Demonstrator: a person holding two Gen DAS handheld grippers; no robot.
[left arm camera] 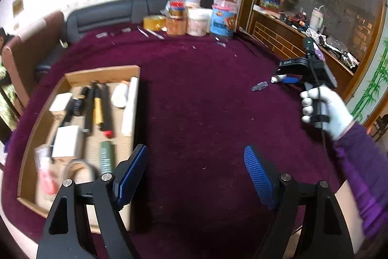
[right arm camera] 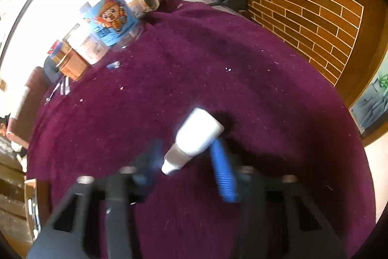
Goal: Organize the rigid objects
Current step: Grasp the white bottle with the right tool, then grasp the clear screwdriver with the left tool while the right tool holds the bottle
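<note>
Left gripper [left arm camera: 195, 176], seen from its own wrist camera: the 2 blue-padded fingers [left arm camera: 259, 180] stand wide apart with nothing between them, above a tabletop [left arm camera: 194, 101] covered in dark purple cloth. To the left of this gripper lies a shallow cardboard tray [left arm camera: 101, 72] holding several long dark tools, white boxes, a white bottle and a green item; the contents are blurred and cannot be told apart more finely. The left finger overlaps the tray's near right corner in the picture; contact cannot be judged. At the far edge of the tabletop stands a cluster of jars and tubs [left arm camera: 198, 16], among them a clear jar with a blue label [left arm camera: 223, 22]. A small clear item [left arm camera: 259, 86] lies alone on the cloth toward the right. Right gripper [right arm camera: 186, 162], seen from its own wrist camera: the jaws stand narrow around a white bottle [right arm camera: 198, 135], which lies slanted between the fingers, cap end toward the camera and flat base pointing away. The right blue pad [right arm camera: 223, 171] lies against the bottle's side; the left pad is smeared by motion, so a firm grip cannot be confirmed. In the left wrist view, the same right gripper [left arm camera: 282, 79] appears at the right side, held by a hand in a white glove [left arm camera: 332, 111] with a purple sleeve [left arm camera: 363, 174]. A wooden cabinet with a brick-pattern panel [right arm camera: 303, 11] stands beyond the tabletop.
</note>
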